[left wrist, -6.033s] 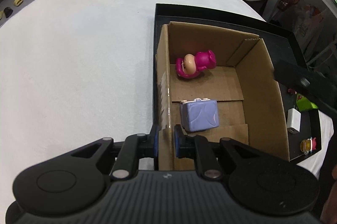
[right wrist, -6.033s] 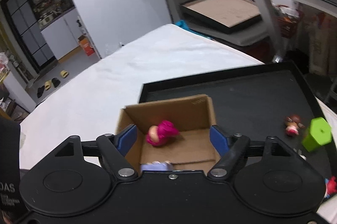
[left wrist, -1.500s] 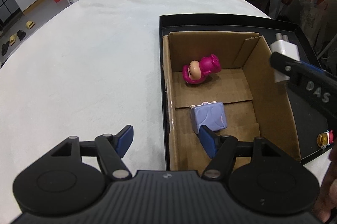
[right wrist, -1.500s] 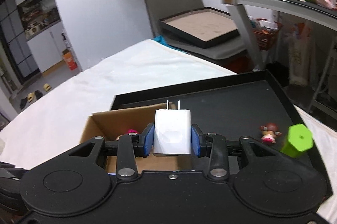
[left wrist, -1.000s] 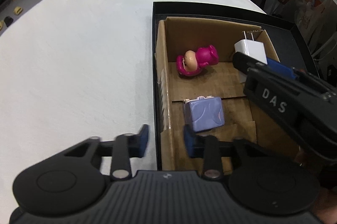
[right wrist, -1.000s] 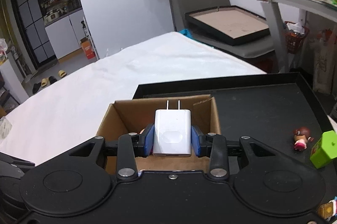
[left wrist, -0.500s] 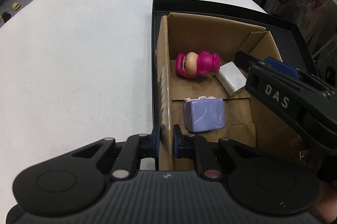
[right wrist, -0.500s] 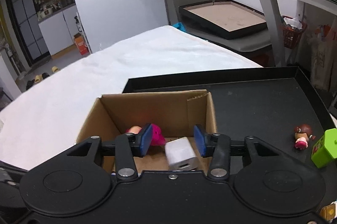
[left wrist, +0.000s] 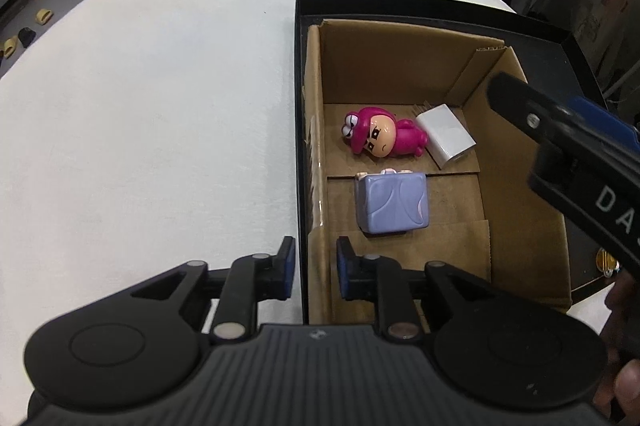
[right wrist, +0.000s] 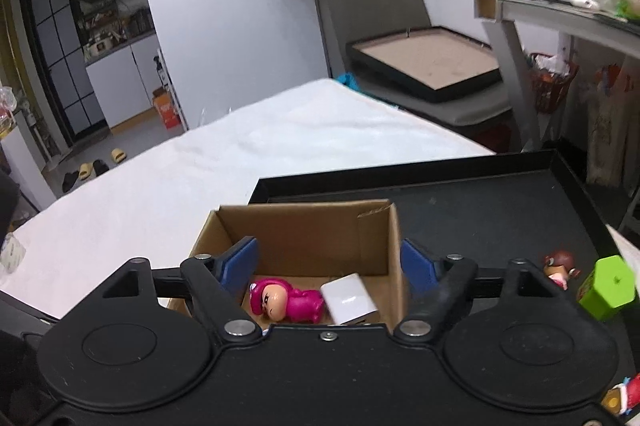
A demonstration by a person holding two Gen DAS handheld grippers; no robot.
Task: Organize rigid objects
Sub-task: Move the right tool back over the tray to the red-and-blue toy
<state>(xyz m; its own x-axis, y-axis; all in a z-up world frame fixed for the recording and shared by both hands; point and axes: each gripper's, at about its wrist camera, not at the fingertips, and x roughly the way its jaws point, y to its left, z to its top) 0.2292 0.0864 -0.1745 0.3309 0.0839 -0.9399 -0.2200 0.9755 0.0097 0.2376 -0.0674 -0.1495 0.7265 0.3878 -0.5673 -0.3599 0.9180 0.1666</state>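
A cardboard box [left wrist: 516,162] stands in a black tray [left wrist: 400,6]. In it lie a pink figurine [left wrist: 382,138], a white charger plug [left wrist: 446,140] beside it, and a purple case [left wrist: 392,204]. My left gripper [left wrist: 312,268] straddles the box's near left wall with a small gap on both sides. My right gripper [right wrist: 330,264] is wide open and empty above the box [right wrist: 376,230], over the figurine [right wrist: 282,300] and the charger [right wrist: 348,298]. It shows at the right of the left wrist view [left wrist: 560,130].
On the tray [right wrist: 500,202] right of the box lie a green block [right wrist: 606,286], a small brown-haired figure [right wrist: 560,264] and a red and yellow toy [right wrist: 622,396]. White cloth [left wrist: 160,106] covers the table to the left. A chair with a framed board [right wrist: 428,62] stands behind.
My right gripper opened wide and let the white charger fall into the box beside the pink figurine, then rose. My left gripper loosened slightly from the box wall.
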